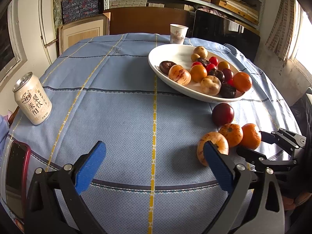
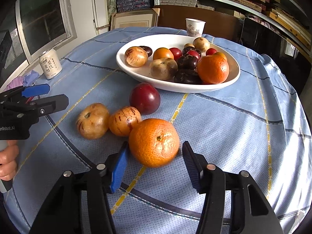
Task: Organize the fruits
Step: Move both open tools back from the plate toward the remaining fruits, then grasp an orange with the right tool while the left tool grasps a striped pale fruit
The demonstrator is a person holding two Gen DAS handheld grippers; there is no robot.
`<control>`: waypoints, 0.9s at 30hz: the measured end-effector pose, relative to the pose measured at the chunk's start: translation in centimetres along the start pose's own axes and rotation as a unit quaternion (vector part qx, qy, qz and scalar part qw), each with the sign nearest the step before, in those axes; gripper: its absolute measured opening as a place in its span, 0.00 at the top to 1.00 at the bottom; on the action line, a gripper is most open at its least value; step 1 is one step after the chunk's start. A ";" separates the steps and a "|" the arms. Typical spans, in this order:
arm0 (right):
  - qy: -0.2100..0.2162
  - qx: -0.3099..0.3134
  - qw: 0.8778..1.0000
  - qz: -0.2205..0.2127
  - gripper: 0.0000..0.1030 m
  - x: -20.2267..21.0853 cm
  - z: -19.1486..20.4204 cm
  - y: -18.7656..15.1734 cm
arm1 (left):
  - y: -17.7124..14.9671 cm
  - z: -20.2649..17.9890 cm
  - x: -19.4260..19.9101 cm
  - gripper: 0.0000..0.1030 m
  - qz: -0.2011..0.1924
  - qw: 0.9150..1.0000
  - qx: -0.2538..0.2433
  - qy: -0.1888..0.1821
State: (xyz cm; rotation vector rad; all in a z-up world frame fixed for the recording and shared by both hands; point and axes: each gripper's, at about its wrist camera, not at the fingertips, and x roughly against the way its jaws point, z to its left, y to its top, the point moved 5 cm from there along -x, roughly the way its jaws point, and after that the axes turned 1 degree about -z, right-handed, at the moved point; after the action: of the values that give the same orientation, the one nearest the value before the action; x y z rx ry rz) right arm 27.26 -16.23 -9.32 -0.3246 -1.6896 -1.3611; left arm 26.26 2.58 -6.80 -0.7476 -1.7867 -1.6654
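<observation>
blue-padded right gripper (image 2: 155, 163) tilts down toward the table, jaws apart w/ a tangerine (image 2: 154, 142) sitting between them; pads close on both sides but a sliver of gap shows each side, so not clamped. tangerine rests on the blue checked tablecloth (image 2: 224, 117), near the table's front edge.

left gripper (image 1: 154, 161) also angled down, jaws spread wide over bare cloth, nothing between them. in the right wrist view it shows at the far left edge, w/ a hand (image 2: 7, 161) gripping its handle below.

loose fruit just behind the tangerine: a streaked yellow-orange fruit (image 2: 124, 120) touching it, a paler yellowish one (image 2: 92, 120) right beside that, and a dark red plum (image 2: 145, 98) behind them, near the plate's front rim. these 3 crowd the tangerine's far-left side; its right side is open cloth.

white oval plate (image 2: 140, 74) sits further back, holding mixed fruit: a big orange at its right end, brownish and dark purple-black pieces, small red tomatoes, yellow-tan ones. paper cup (image 2: 195, 27) stands behind the plate. drink can (image 2: 50, 64) upright at far left, well apart from the fruit. in the left wrist view a phone in a red case (image 1: 16, 171) lies at the table's left edge. shelves w/ boxes fill the bkgd.
</observation>
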 end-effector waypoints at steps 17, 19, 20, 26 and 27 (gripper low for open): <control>-0.016 -0.019 0.999 -0.020 0.54 1.4 -1.1 0.6 | -0.2 0.1 -0.3 0.05 0.003 1.000 0.002 -0.004; -0.007 -0.052 0.998 -0.028 0.54 2.0 -2.4 1.0 | -0.3 -0.6 -0.2 0.05 0.004 1.000 -0.010 -0.021; -0.004 -0.064 0.997 -0.030 0.54 2.2 -2.8 1.1 | -0.5 -1.4 -0.1 0.05 0.005 0.999 -0.026 -0.037; 0.022 -0.121 0.992 -0.026 0.54 2.2 -4.7 1.2 | -1.7 -5.9 0.4 0.25 -0.014 0.988 -0.138 -0.060; 0.021 -0.123 0.992 -0.026 0.54 2.2 -4.7 1.2 | -1.8 -6.3 0.2 0.33 -0.009 0.987 -0.146 -0.066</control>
State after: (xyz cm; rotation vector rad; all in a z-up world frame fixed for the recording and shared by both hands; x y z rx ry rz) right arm 29.17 -20.67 -6.96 -0.3910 -1.5055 -1.6081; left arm 25.07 -3.83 -7.57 -0.9922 -1.6573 -1.9559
